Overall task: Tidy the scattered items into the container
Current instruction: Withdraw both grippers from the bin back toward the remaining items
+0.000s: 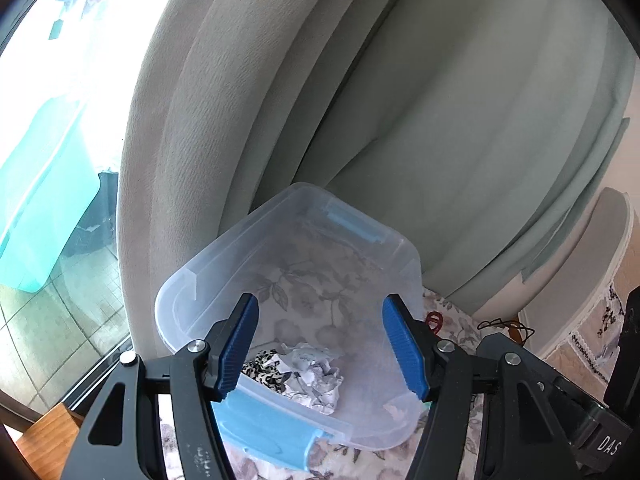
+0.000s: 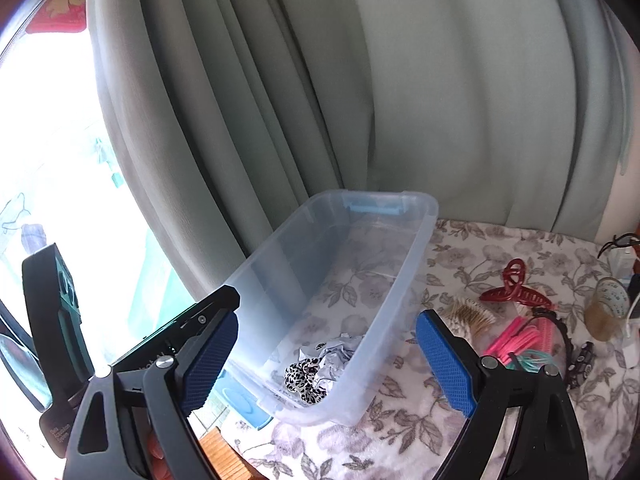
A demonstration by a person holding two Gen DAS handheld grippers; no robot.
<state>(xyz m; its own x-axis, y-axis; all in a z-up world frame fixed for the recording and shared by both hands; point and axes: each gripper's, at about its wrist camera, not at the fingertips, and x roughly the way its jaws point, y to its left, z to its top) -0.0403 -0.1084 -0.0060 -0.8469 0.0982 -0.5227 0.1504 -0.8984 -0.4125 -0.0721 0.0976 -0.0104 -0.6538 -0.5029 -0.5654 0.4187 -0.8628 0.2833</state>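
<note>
A clear plastic container [image 1: 224,256] with blue latches stands on the flowered cloth against the curtain. Crumpled white paper [image 1: 312,376] and a leopard-print scrunchie [image 1: 264,372] lie at its near end. My left gripper [image 1: 320,300] hovers open over that end, holding nothing. The right wrist view shows the container [image 2: 428,216], the paper [image 2: 340,354] and the scrunchie [image 2: 304,376]. My right gripper [image 2: 327,318] is open and straddles its right wall. Still on the cloth to its right are a red claw clip [image 2: 512,288], cotton swabs [image 2: 472,312] and pink hair rollers [image 2: 520,336].
A grey-green curtain [image 2: 400,100] hangs close behind the container, with a bright window at left. A glass cup [image 2: 608,312], a small black toy car [image 2: 582,364] and cables sit at the far right. The table's wooden edge [image 2: 220,456] is near.
</note>
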